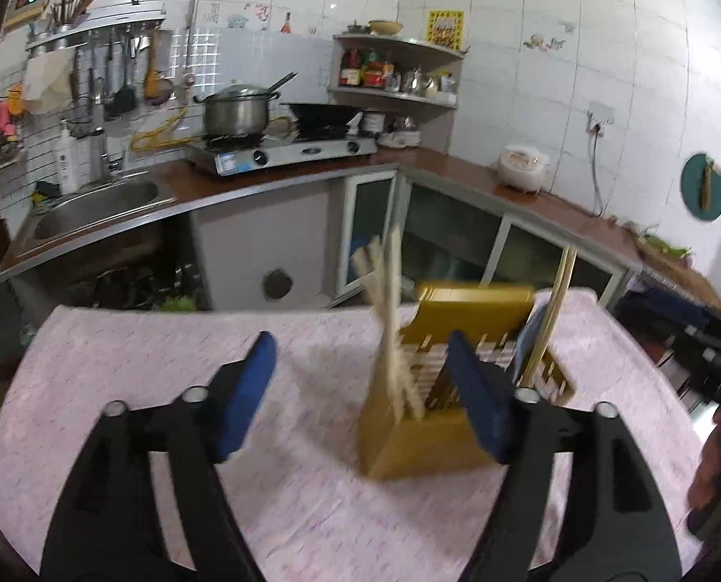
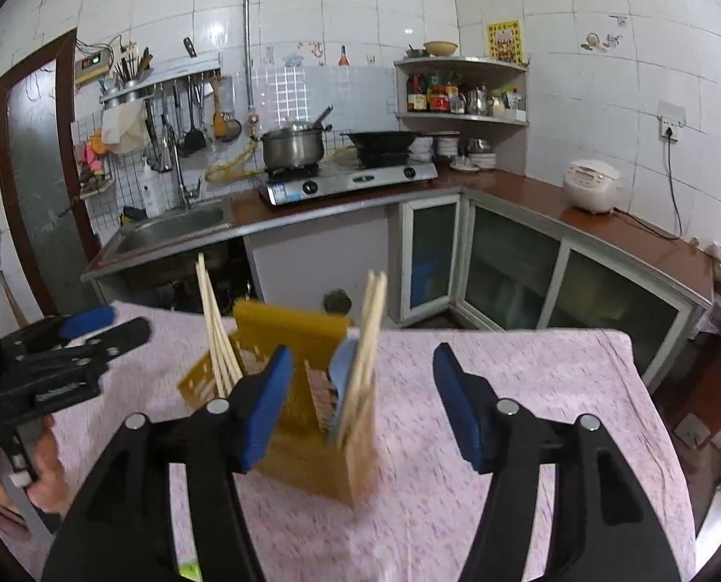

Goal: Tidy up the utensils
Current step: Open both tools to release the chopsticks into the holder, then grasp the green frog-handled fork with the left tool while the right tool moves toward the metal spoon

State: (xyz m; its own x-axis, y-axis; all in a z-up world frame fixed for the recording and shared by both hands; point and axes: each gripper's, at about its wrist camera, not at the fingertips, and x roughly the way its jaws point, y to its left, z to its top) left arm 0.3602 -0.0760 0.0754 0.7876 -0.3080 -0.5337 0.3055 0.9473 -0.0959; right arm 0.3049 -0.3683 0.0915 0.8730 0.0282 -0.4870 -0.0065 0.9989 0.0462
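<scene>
A yellow slotted utensil holder [image 1: 423, 441] stands on the pink-clothed table [image 1: 142, 339]. Pale chopsticks [image 1: 389, 320] lean in its near compartment, and more sticks [image 1: 554, 320] rise at its far right side. My left gripper [image 1: 360, 388] is open, the holder sitting by its right pad with no pad pressing on it. In the right wrist view the holder [image 2: 312, 436] carries chopsticks [image 2: 365, 339] and a light blue utensil [image 2: 343, 373]. My right gripper [image 2: 365, 407] is open, its left pad in front of the holder. The left gripper [image 2: 113, 325] shows at the left edge.
The table's far edge [image 2: 505, 332] faces a kitchen counter with a sink [image 1: 98, 203], a stove [image 1: 282, 155] bearing a pot and a wok, and a rice cooker [image 2: 593, 186]. A hand [image 2: 45, 475] holds the left gripper. The right gripper's body [image 1: 699, 334] is at the right.
</scene>
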